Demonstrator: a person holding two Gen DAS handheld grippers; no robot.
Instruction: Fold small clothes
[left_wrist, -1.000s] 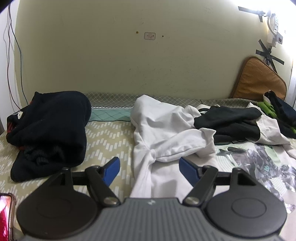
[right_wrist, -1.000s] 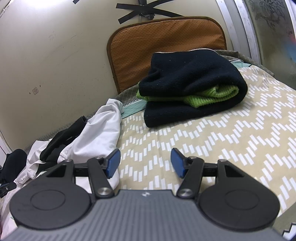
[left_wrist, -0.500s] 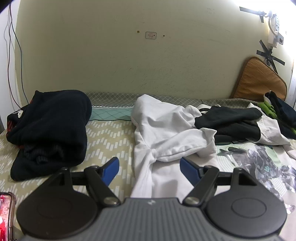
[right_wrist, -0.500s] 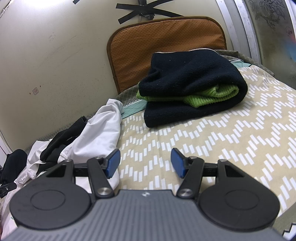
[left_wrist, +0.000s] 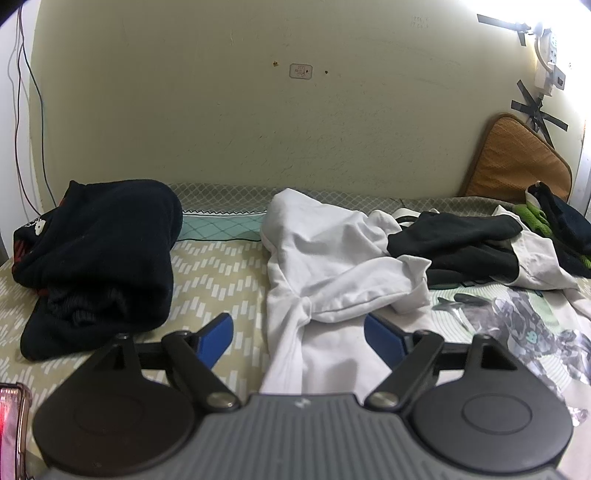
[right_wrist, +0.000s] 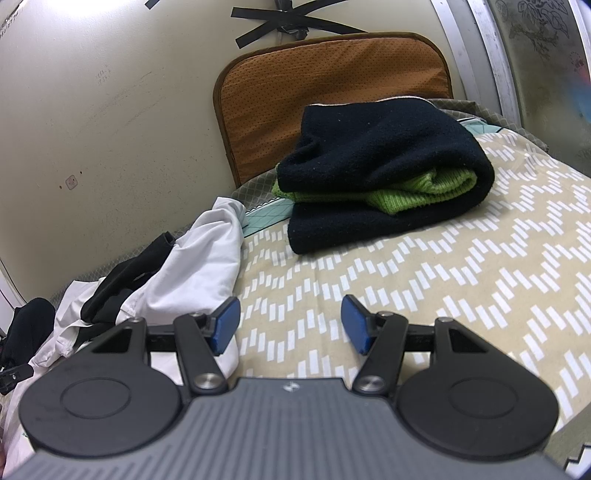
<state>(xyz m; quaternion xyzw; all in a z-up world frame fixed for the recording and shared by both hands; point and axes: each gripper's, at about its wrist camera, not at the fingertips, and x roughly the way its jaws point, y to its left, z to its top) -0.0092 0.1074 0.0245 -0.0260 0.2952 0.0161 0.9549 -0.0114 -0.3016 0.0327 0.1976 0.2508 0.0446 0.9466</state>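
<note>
On the bed, a crumpled white garment (left_wrist: 332, 266) lies just ahead of my left gripper (left_wrist: 299, 334). Its jaws are opening, and the white cloth lies under the gap with neither blue pad pressing on it. A black garment (left_wrist: 454, 243) rests on the white one's right side. A printed white shirt (left_wrist: 524, 325) is spread at the right. My right gripper (right_wrist: 290, 328) stands open over the bare patterned sheet (right_wrist: 443, 288), with nothing between its fingers. The white garment (right_wrist: 195, 280) lies beside its left pad. A folded black and green garment (right_wrist: 380, 192) sits ahead of it.
A dark bundle of clothes (left_wrist: 99, 258) lies at the left of the bed. An orange cushion (right_wrist: 332, 92) leans on the wall behind the folded garment. A phone (left_wrist: 11, 424) shows at the lower left edge. Cables hang down the wall at far left.
The left gripper's jaws have spread a little wider. Neither hand has moved and the clothes lie as before.
</note>
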